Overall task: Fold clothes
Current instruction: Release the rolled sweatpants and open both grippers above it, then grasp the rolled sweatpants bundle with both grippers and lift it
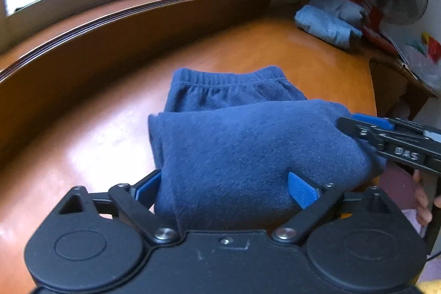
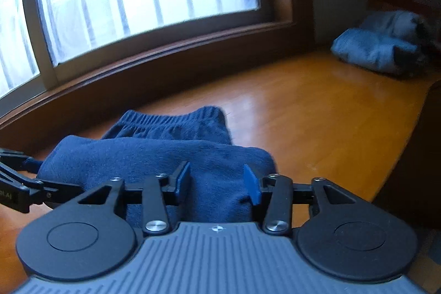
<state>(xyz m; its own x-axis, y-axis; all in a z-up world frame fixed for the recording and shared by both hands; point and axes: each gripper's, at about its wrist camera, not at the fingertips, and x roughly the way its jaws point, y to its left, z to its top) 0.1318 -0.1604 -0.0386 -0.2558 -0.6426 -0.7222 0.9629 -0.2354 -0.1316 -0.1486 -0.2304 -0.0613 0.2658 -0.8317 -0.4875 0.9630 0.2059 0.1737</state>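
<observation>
Dark blue fleece trousers [image 1: 248,145], folded across the orange wooden table's [image 1: 82,156] near edge, span both open grippers: left gripper [image 1: 224,189], right gripper [image 2: 217,181].

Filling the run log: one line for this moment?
step: folding | navy pants on wooden table | left hand-held gripper, right hand-held gripper: open, straddling fabric

Navy fleece pants [image 1: 242,145], folded over on themselves. Elastic gathered waistband [image 1: 228,80] sits at the far end, flat on the orange wooden tabletop [image 1: 82,145]. Near portion is doubled back as a thick upper layer, raised off the surface toward the near edge. Second garment: light blue folded bundle [image 1: 325,24], lying at the table's far right corner, well apart.
</observation>
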